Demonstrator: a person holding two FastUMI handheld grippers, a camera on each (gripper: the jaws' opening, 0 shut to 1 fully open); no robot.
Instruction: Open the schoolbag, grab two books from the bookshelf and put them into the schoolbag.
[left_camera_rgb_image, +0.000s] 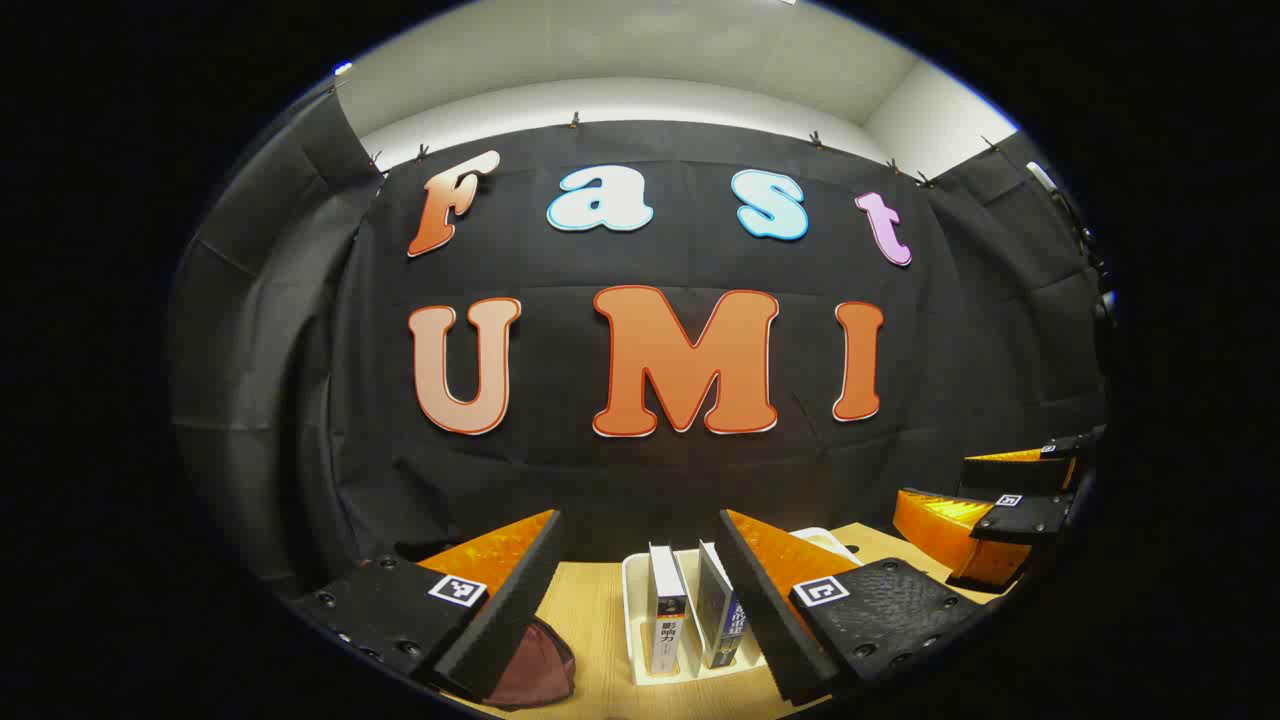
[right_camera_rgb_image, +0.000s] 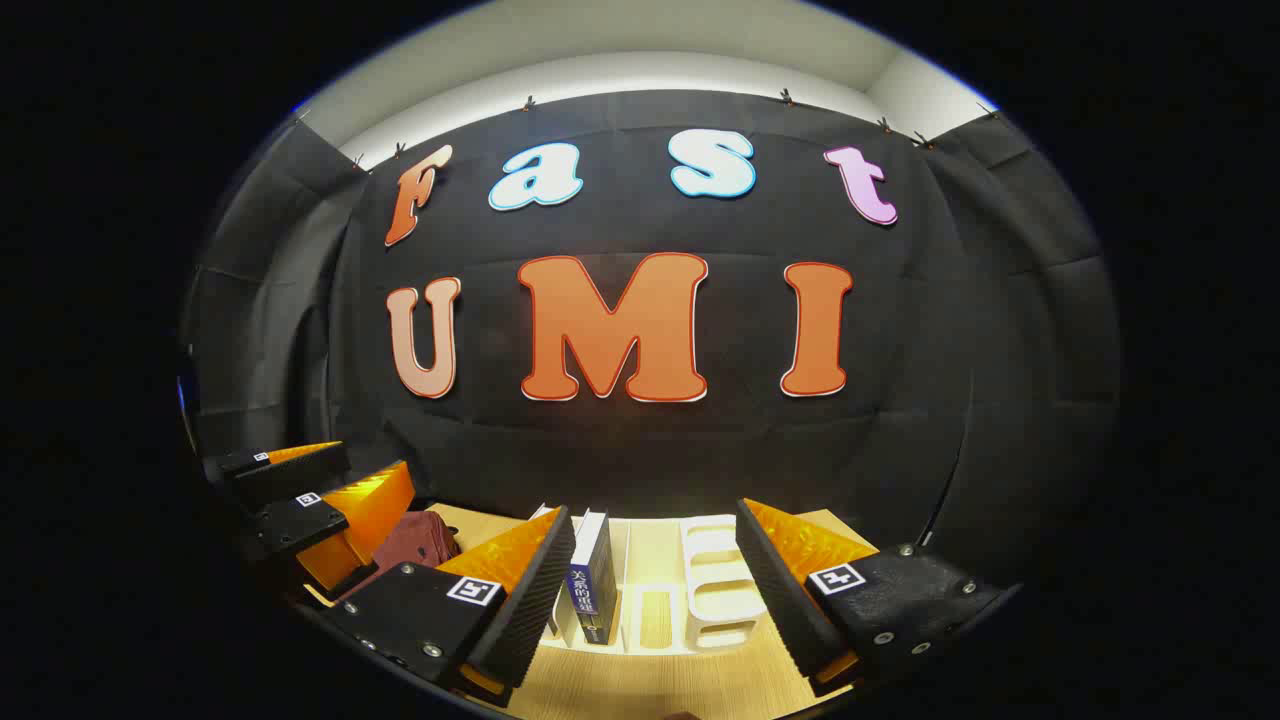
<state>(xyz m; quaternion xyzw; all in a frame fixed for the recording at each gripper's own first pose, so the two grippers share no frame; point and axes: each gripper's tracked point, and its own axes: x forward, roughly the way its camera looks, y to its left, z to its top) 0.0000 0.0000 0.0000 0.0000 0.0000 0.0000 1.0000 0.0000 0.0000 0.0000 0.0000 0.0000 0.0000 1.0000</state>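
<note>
The left gripper (left_camera_rgb_image: 640, 600) hangs above a pale wooden table (left_camera_rgb_image: 590, 620) with its fingers spread wide and nothing between them; straight ahead in the gap stands a white book rack (left_camera_rgb_image: 634, 620) holding two upright books, a black-spined book (left_camera_rgb_image: 665, 610) and just to its right a blue-spined book (left_camera_rgb_image: 718, 608); both spines carry printed characters, too small to make out with confidence. Under the near finger on the left side lies the dark red schoolbag (left_camera_rgb_image: 540, 668), low on the table and just beside the rack; whether it is open cannot be told. The right gripper (left_camera_rgb_image: 985, 515) shows off to the right edge of the left gripper view, raised clear of the table.

In the right gripper view the right gripper (right_camera_rgb_image: 655, 600) is likewise opened wide and empty; the rack (right_camera_rgb_image: 715, 590) lies ahead of it, its bare slotted dividers in the gap; the blue-spined book (right_camera_rgb_image: 592, 590) stands just inside the left finger; the schoolbag (right_camera_rgb_image: 415, 540) sits further left, next to the left gripper (right_camera_rgb_image: 310, 500), whose fingers stand a little apart.
</note>
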